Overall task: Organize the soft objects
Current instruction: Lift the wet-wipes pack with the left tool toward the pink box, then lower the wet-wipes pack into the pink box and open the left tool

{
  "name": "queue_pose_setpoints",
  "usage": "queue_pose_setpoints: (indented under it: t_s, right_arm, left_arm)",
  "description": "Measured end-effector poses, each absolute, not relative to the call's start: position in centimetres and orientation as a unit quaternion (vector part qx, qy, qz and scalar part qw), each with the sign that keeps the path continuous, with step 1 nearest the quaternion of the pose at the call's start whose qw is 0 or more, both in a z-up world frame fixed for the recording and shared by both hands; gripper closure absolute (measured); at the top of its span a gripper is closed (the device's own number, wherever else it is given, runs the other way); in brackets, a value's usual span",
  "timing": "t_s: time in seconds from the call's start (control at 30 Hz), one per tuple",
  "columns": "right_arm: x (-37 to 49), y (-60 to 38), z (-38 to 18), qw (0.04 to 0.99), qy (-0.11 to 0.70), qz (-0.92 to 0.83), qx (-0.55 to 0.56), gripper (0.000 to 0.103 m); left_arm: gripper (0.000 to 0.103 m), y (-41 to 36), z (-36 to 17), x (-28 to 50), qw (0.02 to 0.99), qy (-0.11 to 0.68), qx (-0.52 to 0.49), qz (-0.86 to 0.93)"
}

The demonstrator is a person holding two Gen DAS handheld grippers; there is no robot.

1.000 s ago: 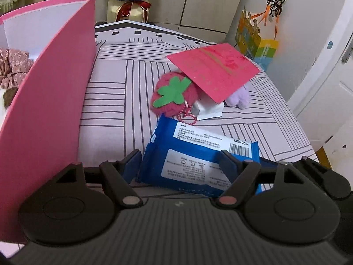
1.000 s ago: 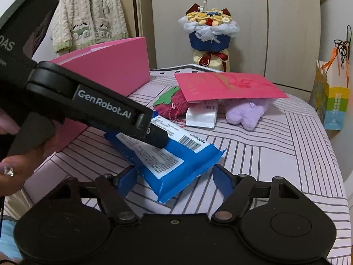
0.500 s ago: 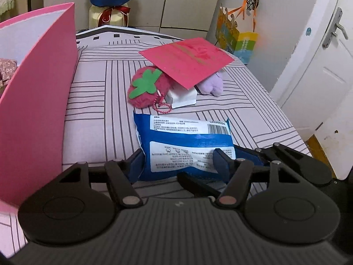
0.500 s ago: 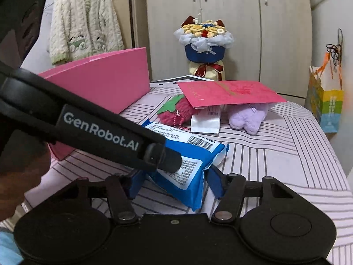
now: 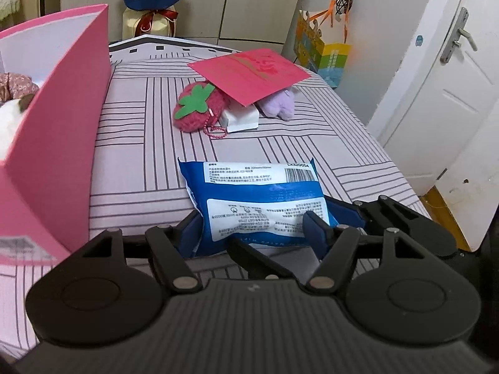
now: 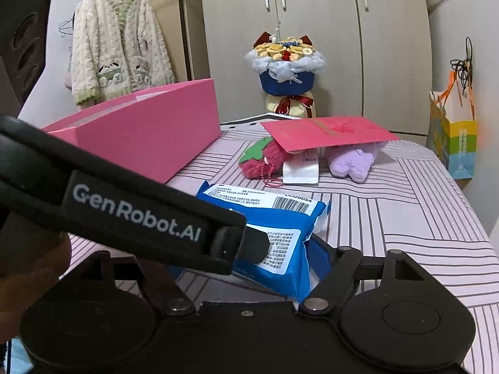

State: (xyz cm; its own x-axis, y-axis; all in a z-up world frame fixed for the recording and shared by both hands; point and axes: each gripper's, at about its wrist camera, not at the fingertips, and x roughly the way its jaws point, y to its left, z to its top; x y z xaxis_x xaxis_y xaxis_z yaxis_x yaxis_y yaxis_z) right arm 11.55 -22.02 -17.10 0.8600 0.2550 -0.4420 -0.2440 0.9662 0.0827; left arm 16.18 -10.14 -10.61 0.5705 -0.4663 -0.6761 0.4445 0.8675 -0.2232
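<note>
A blue wipes pack point(image 5: 255, 199) with white labels lies on the striped bed, and both grippers close on its near end. My left gripper point(image 5: 252, 230) is shut on the pack. My right gripper point(image 6: 249, 261) is shut on it too; the pack point(image 6: 274, 227) bulges between its blue pads, and the left gripper's black body point(image 6: 131, 212) crosses in front. Farther back lie a red knitted strawberry point(image 5: 196, 109), a white tissue pack point(image 5: 241, 118) and a purple plush point(image 5: 279, 103), partly under a red card point(image 5: 249, 74).
An open pink box point(image 5: 62, 131) stands on the left of the bed, with soft items inside point(image 5: 12, 93). A bouquet point(image 6: 287, 71), wardrobe doors and a hanging cardigan point(image 6: 115, 43) are behind. A gift bag point(image 5: 324, 53) and a white door point(image 5: 436, 78) are on the right.
Both grippers have closed in on the blue pack's near end, and it has turned square to the left camera. The left view has swung to the right, showing more of the door.
</note>
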Motion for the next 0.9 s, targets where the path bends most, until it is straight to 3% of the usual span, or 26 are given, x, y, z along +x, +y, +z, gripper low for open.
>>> queue_pose_setpoints:
  t_s: [0.5, 0.9]
  right_arm:
    - [6.5, -18.6, -13.5, 0.943, 0.297, 0.137, -0.058, 0.022]
    - [3.1, -14.2, -8.5, 0.939, 0.27, 0.175, -0.123, 0.022]
  left_arm:
    - [0.033, -7.2, -8.7, 11.3, 0.855, 0.448, -0.019, -0.261]
    - [0.033, -1.3, -4.4, 7.3, 0.872, 0.409, -0.049, -0.265]
